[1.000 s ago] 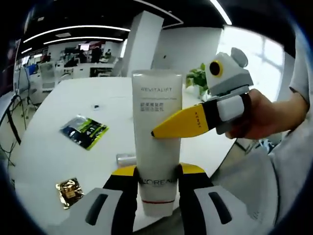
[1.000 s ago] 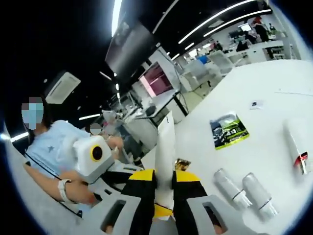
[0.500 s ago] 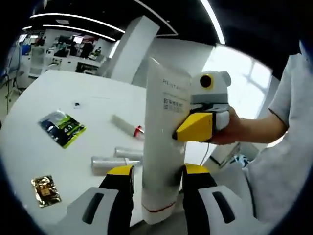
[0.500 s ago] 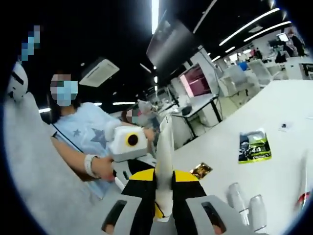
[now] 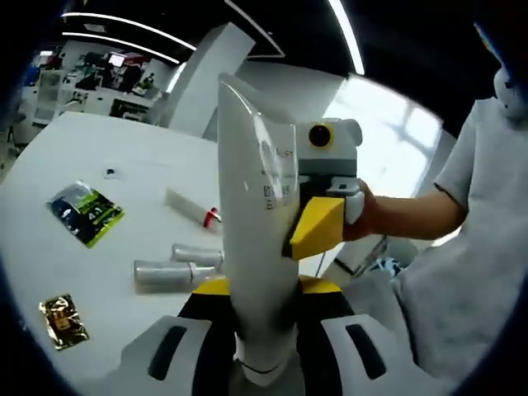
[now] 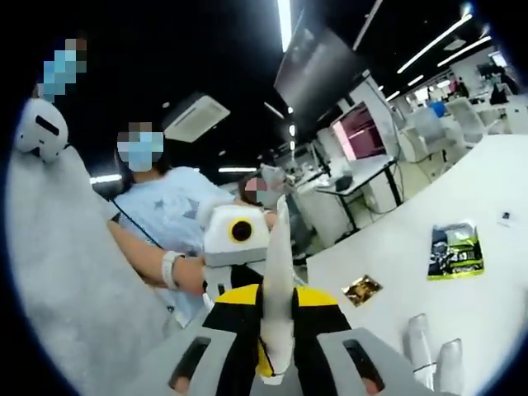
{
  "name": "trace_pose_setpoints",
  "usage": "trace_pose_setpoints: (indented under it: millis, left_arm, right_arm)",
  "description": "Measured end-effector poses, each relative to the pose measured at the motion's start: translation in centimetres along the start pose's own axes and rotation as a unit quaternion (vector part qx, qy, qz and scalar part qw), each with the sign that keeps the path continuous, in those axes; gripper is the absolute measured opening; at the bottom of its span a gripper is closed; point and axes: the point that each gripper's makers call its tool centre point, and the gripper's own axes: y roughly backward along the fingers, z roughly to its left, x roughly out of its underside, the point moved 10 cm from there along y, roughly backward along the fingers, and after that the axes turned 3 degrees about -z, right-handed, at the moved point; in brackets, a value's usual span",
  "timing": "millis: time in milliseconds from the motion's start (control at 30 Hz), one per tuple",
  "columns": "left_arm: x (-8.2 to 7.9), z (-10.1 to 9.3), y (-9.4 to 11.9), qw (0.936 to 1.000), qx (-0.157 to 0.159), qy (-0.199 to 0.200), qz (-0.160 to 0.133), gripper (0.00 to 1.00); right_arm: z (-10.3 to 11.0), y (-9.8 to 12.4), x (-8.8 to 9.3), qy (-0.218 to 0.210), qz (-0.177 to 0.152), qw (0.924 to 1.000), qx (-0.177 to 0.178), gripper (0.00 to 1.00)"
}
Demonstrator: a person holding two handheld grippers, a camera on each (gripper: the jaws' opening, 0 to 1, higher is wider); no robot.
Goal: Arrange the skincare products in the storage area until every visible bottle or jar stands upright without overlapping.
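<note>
1. We see the left gripper [image 5: 262,290] clamped on the lower end of a white tube [image 5: 252,247], its yellow-tipped jaws pressing either side just above the cap end, which points down toward the camera.
2. The right gripper [image 5: 318,231] closes on the same tube partway up its body; in the right gripper view its own jaws [image 6: 276,309] pinch the tube [image 6: 276,272] edge-on, flat faces against the pads.
3. The tube is thus held in the air between both grippers, above the near edge of the tabletop [image 5: 124,165] and not yet set down.
4. We judge the tube light, with a soft, squeezable plastic wall that dents under pressure and a smooth, somewhat slippery skin; the stiffest hold would be low, near the cap shoulder, where the left gripper already sits. The crimped top end is thin and would flex.
5. To stand upright it must rest on its cap, a narrow base that could tip easily.
6. On the tabletop beyond lie two small silvery bottles [image 5: 169,271] on their sides, close together, and a further white tube with a red band [image 5: 191,207], also lying flat.
7. Well apart from these lie a green-and-black sachet [image 5: 85,216] and a gold sachet [image 5: 62,322].
8. We see no tray, box or other container; what the bottles hold cannot be told.
</note>
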Motion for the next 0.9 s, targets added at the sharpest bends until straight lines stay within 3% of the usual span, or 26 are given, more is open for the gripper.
trace_pose_setpoints:
  millis: [100,233,333,433,533,700,900]
  left_arm:
    - [0.1,0.4,0.0,0.9978,-0.051,-0.04,0.012,0.2]
    - [0.0,0.7,0.0,0.9956,-0.082,-0.043,0.012,0.19]
    - [0.0,1.0,0.1,0.9919,-0.113,-0.056,0.014,0.19]
    - [0.2,1.7,0.5,0.9819,-0.17,-0.075,0.037,0.18]
    - [0.4,1.8,0.5,0.9725,-0.204,-0.099,0.053,0.18]
    - [0.8,1.8,0.6,0.9538,-0.245,-0.149,0.089,0.18]
    - [1.0,1.8,0.4,0.9501,-0.248,-0.162,0.098,0.18]
  right_arm:
    - [0.0,-0.9,0.1,0.007,0.009,0.9989,0.045,0.13]
    - [0.1,-1.9,0.2,-0.005,-0.004,0.9939,0.111,0.19]
    - [0.5,-2.5,0.1,-0.021,0.006,0.9854,0.169,0.22]
    - [0.6,-3.2,0.4,-0.078,0.004,0.972,0.222,0.25]
    - [0.4,-3.8,0.6,-0.111,-0.002,0.9624,0.248,0.28]
    - [0.2,-5.0,1.1,-0.121,0.009,0.9581,0.259,0.35]
    - [-0.2,-4.7,1.6,-0.137,0.001,0.9548,0.264,0.35]
